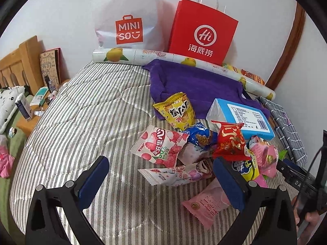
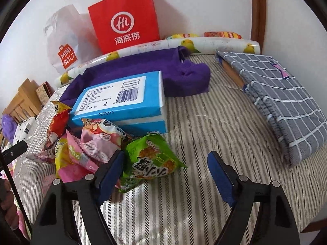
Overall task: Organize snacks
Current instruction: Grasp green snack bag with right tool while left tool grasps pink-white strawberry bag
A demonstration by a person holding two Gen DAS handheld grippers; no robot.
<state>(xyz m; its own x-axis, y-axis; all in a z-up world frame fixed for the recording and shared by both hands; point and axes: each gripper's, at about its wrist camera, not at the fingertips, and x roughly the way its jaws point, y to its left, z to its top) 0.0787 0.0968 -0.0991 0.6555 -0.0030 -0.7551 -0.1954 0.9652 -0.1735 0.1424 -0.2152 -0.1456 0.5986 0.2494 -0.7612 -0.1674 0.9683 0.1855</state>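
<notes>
Left wrist view: left gripper (image 1: 161,180) hangs over a striped quilt (image 1: 81,122), jaws spread wide, nothing clamped. Betw. its blue pads lies a long pale wrapper w/ strawberry print (image 1: 173,175); can't tell if either pad touches it. Snack pile sits just ahead & to the right: pink-white lychee pack (image 1: 161,146), yellow pack (image 1: 176,112), blue cookie pack (image 1: 199,135), red pack (image 1: 230,143), pink peach-flavour pack (image 1: 206,204) right by the right-hand pad. Blue tissue pack (image 1: 245,118) rests at the pile's far edge, partly on a purple cloth (image 1: 194,81). Behind, vs. the wall: white MINISO bag (image 1: 128,20), red paper bag (image 1: 202,32), fruit-print roll (image 1: 122,56) lying along the quilt's far edge.

Right wrist view: right gripper (image 2: 163,173) also stands apart, no grip; a green snack pack (image 2: 151,159) lies betw. the pads, touching or just beside the left-hand one, well clear of the other. Rest of the pile is left of it, tissue pack behind. Folded grey checked cloth (image 2: 276,102) lies off to the right, apart from the snacks.
</notes>
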